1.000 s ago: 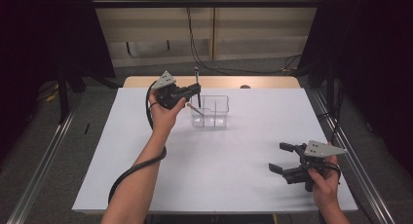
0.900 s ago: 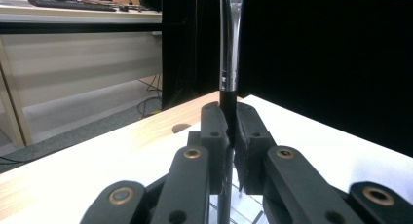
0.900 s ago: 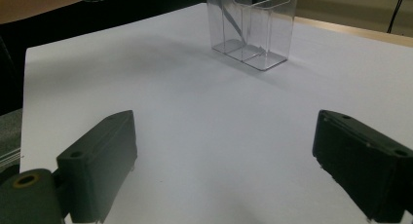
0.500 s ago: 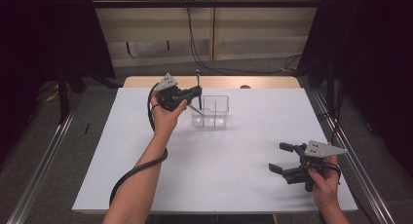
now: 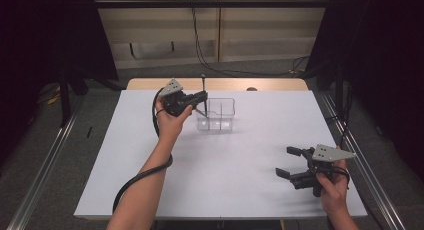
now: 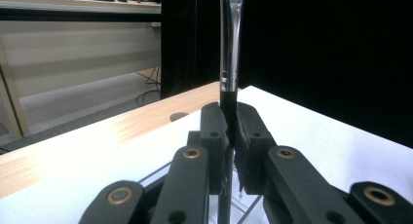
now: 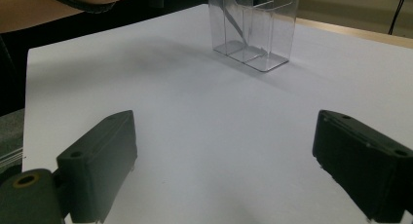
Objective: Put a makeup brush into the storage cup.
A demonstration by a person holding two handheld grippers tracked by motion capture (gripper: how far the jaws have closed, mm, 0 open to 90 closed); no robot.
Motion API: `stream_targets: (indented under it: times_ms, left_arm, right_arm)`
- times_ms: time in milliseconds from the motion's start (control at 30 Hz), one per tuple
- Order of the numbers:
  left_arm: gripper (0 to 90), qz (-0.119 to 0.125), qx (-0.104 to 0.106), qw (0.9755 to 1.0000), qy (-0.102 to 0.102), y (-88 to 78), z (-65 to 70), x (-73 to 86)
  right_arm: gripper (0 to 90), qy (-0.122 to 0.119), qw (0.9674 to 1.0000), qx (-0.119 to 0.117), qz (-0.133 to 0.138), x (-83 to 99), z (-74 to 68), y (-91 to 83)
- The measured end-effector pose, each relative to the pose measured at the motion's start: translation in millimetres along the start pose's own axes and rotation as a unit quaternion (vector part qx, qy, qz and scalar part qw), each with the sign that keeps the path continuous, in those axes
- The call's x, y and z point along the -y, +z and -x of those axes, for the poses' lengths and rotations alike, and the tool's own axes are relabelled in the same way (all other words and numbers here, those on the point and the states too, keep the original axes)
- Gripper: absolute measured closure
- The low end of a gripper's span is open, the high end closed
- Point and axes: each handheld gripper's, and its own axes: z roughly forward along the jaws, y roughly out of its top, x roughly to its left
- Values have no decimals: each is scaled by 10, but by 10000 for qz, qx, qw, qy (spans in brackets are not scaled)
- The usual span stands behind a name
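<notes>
Left gripper is raised at the far side of the white table, jaws clamped on an upright pen over the clear divided organizer. Right gripper is low near the front right edge, jaws wide, nothing between. Bare tabletop lies between them.

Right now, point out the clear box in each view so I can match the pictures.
High view: clear box at the table's far middle, just right of the left gripper.
Left gripper view: its clear rim shows at the bottom edge, below the shut jaws.
Right gripper view: top centre, far beyond the open jaws.
Shared landmark: the thin tool standing in the box.
</notes>
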Motion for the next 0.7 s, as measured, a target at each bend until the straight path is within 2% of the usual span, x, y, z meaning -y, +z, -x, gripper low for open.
stream_targets:
  times_ms: [700]
  left_arm:
    - [817,-82,48,10000,-18,20,24,42]
  right_arm:
    - [87,-12,10000,-1,20,-8,-4,-6]
